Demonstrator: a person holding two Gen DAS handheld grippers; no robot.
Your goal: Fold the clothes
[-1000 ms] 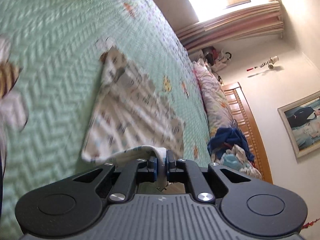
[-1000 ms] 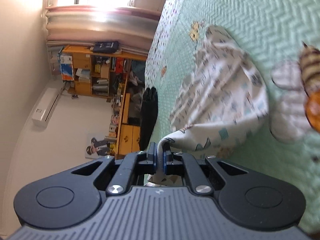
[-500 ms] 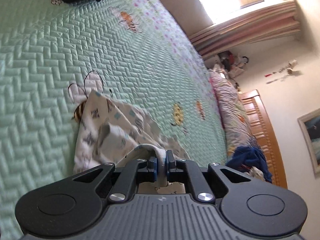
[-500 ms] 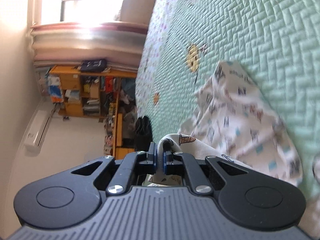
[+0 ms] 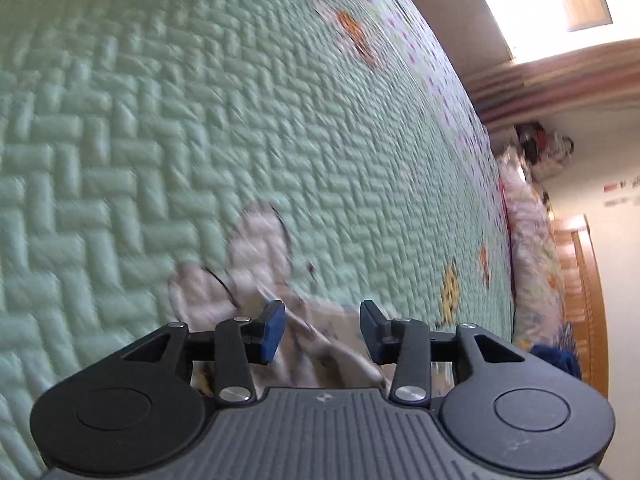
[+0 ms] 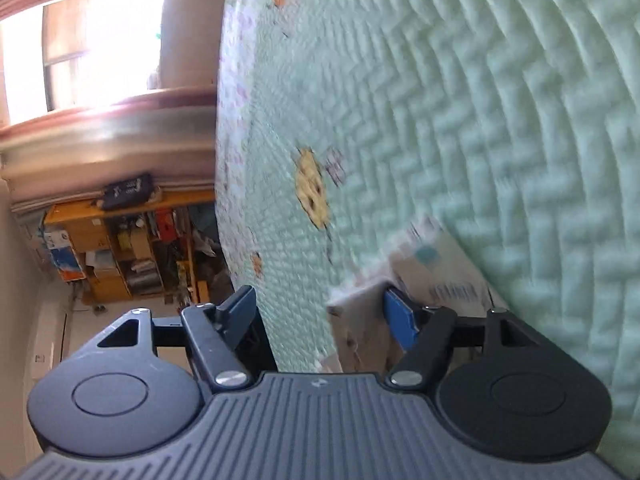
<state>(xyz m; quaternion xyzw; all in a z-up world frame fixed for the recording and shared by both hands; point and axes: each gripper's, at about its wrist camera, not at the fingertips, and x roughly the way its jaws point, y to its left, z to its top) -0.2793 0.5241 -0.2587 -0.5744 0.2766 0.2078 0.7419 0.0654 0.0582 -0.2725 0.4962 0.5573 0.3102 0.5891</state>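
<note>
My left gripper (image 5: 322, 330) and right gripper (image 6: 320, 312) tilt down over the green quilt (image 5: 200, 140), jaws opening, printed garment (image 5: 328, 356) lying loose between them on the bed, nothing pinched. It looks light, limp cotton; I'd judge an edge or corner the best hold, since it sags.
</note>
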